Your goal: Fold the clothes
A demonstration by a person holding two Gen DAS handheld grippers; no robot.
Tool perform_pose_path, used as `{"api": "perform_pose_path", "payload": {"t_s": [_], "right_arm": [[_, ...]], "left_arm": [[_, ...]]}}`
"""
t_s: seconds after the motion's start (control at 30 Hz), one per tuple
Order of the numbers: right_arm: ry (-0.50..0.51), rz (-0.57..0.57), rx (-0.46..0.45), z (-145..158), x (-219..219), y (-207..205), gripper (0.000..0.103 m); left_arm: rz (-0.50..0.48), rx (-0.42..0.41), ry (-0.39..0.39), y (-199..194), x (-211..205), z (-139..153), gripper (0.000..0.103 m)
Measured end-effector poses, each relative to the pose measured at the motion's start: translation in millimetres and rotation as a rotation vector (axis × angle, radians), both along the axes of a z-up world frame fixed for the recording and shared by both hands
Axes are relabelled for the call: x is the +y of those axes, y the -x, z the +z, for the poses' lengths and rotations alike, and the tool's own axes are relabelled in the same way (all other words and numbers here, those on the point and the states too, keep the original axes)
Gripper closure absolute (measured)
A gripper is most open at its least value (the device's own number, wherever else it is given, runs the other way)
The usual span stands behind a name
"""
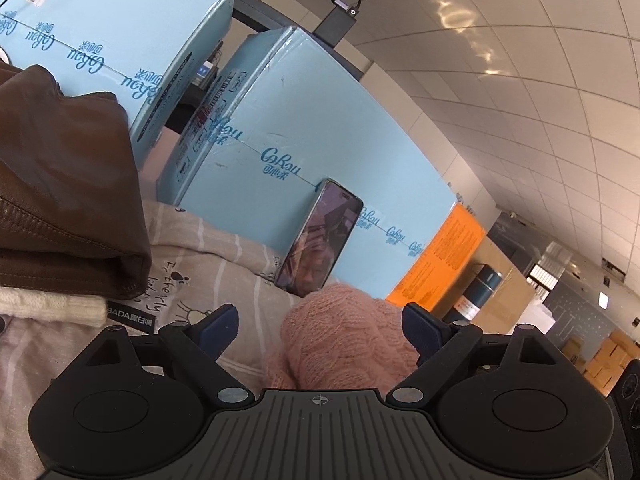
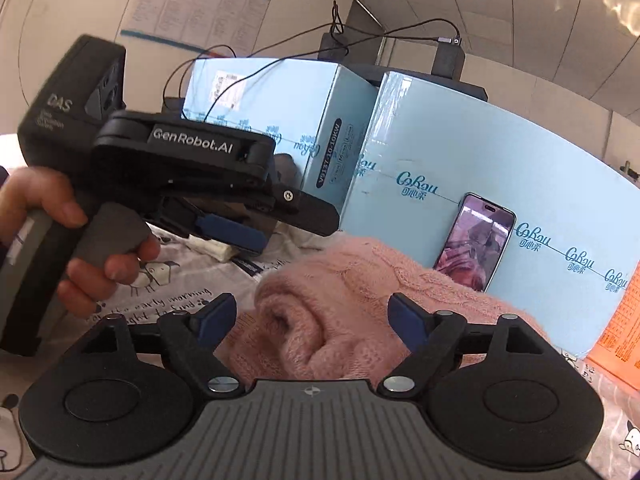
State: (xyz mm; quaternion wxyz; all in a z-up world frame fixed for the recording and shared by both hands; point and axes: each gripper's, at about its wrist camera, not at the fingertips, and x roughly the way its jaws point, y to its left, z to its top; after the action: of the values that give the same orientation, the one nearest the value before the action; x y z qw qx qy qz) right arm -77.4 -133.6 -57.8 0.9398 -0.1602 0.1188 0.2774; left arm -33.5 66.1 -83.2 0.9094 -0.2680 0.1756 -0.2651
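Observation:
A pink knitted sweater [image 1: 340, 336] lies bundled and partly folded on the printed bedsheet [image 1: 224, 256]; it also shows in the right wrist view [image 2: 340, 312]. My left gripper [image 1: 318, 330] is open, its blue pads either side of the sweater's near part, not gripping. My right gripper [image 2: 310, 320] is open just in front of the rolled end of the sweater. The left gripper also appears in the right wrist view [image 2: 256, 224], held by a hand, hovering left of the sweater.
Folded brown leather garment [image 1: 60, 200] on a cream knit [image 1: 52, 306] at left. Light blue cartons [image 1: 320, 128] stand behind, a phone [image 1: 320, 240] leaning on one. An orange box [image 1: 440, 256] and flask [image 1: 476, 288] at right.

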Motion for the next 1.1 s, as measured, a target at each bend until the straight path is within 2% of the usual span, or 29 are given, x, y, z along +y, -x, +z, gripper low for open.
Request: {"api": "perform_pose_path", "payload": {"t_s": [0.1,0.17,0.27,0.3,0.33,0.4,0.47,0.53,0.6,0.63,0.67,0.7,0.73,0.8,0.9,1.0,1.1], "right_arm": [[-0.12,0.035,0.059,15.0,-25.8,3.5,0.018],[-0.236,0.045,0.135,19.4,-48.5,-1.0,0.017],[-0.415,0.043,0.259,17.1,-82.5,-7.5,0.017],[-0.461,0.036,0.286,15.8,-90.9,-9.2,0.017],[-0.506,0.028,0.31,14.6,-99.0,-11.0,0.017],[-0.555,0.009,0.348,12.4,-106.6,-14.8,0.017],[-0.585,0.003,0.368,13.0,-110.3,-16.0,0.017],[-0.608,0.005,0.378,16.6,-112.6,-20.2,0.017],[-0.627,-0.008,0.387,19.8,-115.5,-24.0,0.016],[-0.635,-0.01,0.406,20.3,-117.2,-28.7,0.016],[-0.643,-0.011,0.427,20.7,-118.9,-33.6,0.016],[-0.648,-0.012,0.444,20.0,-118.8,-39.1,0.016],[-0.649,-0.02,0.456,18.3,-118.1,-45.9,0.016],[-0.641,-0.05,0.463,12.0,-118.4,-58.0,0.016],[-0.703,-0.142,0.547,-11.6,-131.7,-82.6,0.016],[-0.761,-0.11,0.549,-22.3,-142.5,-87.6,0.016],[-0.782,-0.091,0.546,-25.3,-145.4,-87.5,0.016]], "left_arm": [[-0.046,0.021,0.032,-3.6,-6.2,-1.1,0.012],[-0.071,0.038,0.033,-6.3,-13.0,-1.4,0.012],[-0.049,0.065,-0.078,-10.5,-32.8,-1.5,0.014],[-0.038,0.068,-0.117,-11.6,-39.2,-2.3,0.022],[-0.032,0.059,-0.163,-11.4,-45.6,-2.2,0.051],[-0.025,0.022,-0.254,-6.6,-56.2,0.8,0.077],[-0.003,-0.008,-0.269,1.9,-57.0,7.1,0.079],[0.04,-0.004,-0.283,4.4,-54.1,10.3,0.078],[0.086,0.023,-0.354,0.2,-55.1,9.1,0.072],[0.105,0.042,-0.392,-2.6,-56.5,7.9,0.058],[0.12,0.058,-0.399,-4.2,-56.2,7.5,0.047],[0.129,0.058,-0.371,-4.2,-53.7,8.7,0.025],[0.136,0.051,-0.33,-4.0,-50.2,10.8,0.015],[0.155,0.058,-0.289,-8.0,-45.8,13.6,0.015],[0.183,0.094,-0.349,-19.7,-52.7,7.2,0.015],[0.195,0.143,-0.446,-31.2,-63.8,-9.3,0.014],[0.184,0.187,-0.44,-37.4,-59.2,-19.1,0.013]]}}
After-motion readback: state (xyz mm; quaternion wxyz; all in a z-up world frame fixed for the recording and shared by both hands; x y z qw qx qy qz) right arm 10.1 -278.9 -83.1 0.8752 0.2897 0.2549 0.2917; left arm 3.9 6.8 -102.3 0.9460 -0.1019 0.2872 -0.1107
